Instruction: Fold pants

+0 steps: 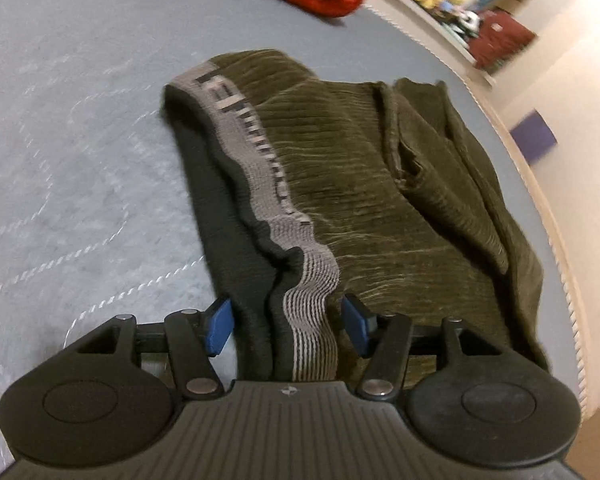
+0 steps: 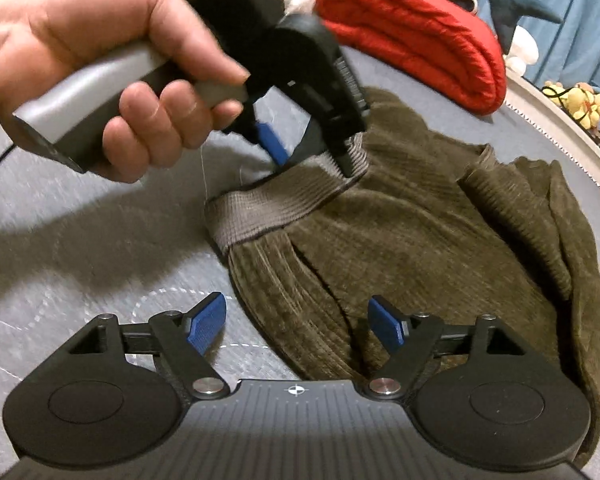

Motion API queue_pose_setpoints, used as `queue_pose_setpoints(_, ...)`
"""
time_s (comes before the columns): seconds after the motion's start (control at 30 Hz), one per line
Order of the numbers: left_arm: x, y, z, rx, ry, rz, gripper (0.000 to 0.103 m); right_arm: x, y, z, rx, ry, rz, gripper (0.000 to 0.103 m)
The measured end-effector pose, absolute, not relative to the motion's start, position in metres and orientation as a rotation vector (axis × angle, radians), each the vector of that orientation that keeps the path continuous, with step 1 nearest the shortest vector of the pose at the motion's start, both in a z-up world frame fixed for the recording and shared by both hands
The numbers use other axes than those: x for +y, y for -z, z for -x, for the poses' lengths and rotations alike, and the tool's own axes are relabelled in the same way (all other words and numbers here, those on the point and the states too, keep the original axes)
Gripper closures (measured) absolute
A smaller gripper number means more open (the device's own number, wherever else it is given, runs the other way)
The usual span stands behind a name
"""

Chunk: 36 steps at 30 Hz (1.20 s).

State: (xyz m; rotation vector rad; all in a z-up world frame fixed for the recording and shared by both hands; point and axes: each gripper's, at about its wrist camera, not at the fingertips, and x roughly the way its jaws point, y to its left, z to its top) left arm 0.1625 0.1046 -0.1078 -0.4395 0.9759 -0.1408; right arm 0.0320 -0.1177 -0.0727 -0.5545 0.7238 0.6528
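Olive corduroy pants [image 1: 340,184] lie bunched on a blue-grey quilted bed cover [image 1: 80,140]. Their grey elastic waistband [image 1: 260,168] with dark lettering runs toward my left gripper [image 1: 288,320]. That gripper is open, with the waistband's near end passing between its blue pads [image 1: 220,324] and not pinched. In the right wrist view the pants [image 2: 400,240] spread to the right. My right gripper [image 2: 296,320] stands open over their near edge, the pads clear of the cloth. A hand [image 2: 80,32] holds the left gripper [image 2: 312,156] above the waistband [image 2: 268,216].
A red padded bundle [image 2: 412,28] lies on the bed behind the pants. Yellow plush toys [image 2: 584,104] sit on a ledge past the bed's corded edge [image 1: 540,200], which runs close along the right of the pants. Bare cover [image 2: 100,240] stretches to the left.
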Motion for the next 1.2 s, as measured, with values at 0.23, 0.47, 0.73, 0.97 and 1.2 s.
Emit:
queue_pose_setpoints(0.23,0.089,0.108,-0.166,0.943,0.157,0.305,0.065,-0.117,0.080,-0.037,0.709,-0.653,0.581,0.053)
queue_pose_setpoints(0.47,0.090,0.084,-0.153,0.889,0.212,0.263,0.084,-0.126,0.065,-0.025,0.636,-0.708,0.555,0.092)
queue_pose_setpoints(0.73,0.115,0.040,-0.114,0.801,0.237,0.215,0.089,-0.123,0.048,0.017,0.505,-0.858,0.623,0.095)
queue_pose_setpoints(0.97,0.166,0.023,-0.063,0.804,0.178,0.157,0.089,-0.091,0.036,0.073,0.421,-1.040,0.646,0.095)
queue_pose_setpoints(1.2,0.216,0.005,-0.016,0.826,0.044,0.143,0.088,-0.040,0.020,0.109,0.369,-1.231,0.589,0.096)
